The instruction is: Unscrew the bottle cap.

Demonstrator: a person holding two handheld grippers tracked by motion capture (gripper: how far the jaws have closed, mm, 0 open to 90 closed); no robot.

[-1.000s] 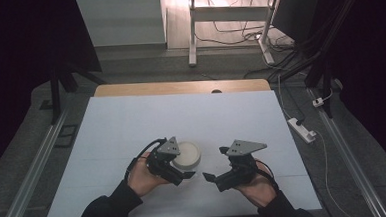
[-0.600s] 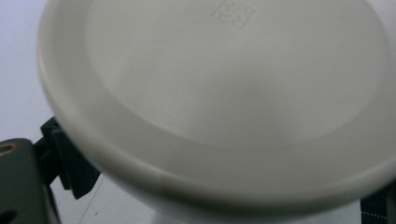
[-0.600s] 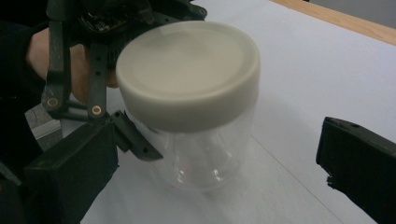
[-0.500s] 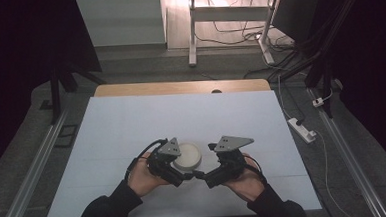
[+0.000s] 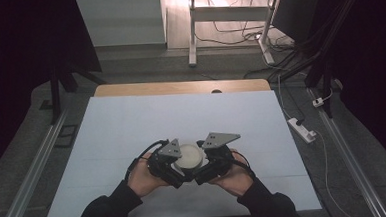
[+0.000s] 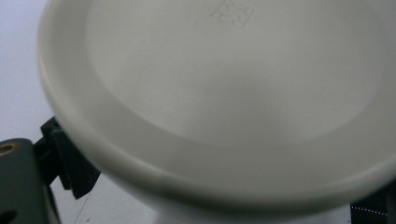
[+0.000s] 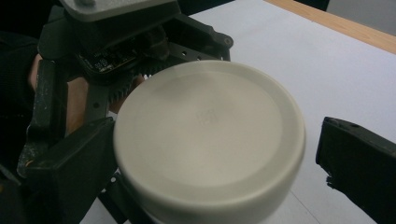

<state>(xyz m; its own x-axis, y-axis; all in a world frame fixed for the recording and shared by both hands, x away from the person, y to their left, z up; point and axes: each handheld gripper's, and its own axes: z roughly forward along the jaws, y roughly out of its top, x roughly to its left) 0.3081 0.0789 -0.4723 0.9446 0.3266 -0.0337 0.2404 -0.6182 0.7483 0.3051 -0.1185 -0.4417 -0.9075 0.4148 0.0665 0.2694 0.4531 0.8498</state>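
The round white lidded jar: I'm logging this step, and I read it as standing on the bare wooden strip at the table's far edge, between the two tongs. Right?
Not quite. The round white lidded jar stands on the pale blue table cover, near the person's edge, not on the wooden strip. It is between the left tongs and right tongs, as the high view shows.

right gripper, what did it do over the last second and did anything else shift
The right gripper swung in leftward across the table to the white round container; its jaws now stand open on either side of it, not clamped. The left gripper and the container stayed where they were on the white table.
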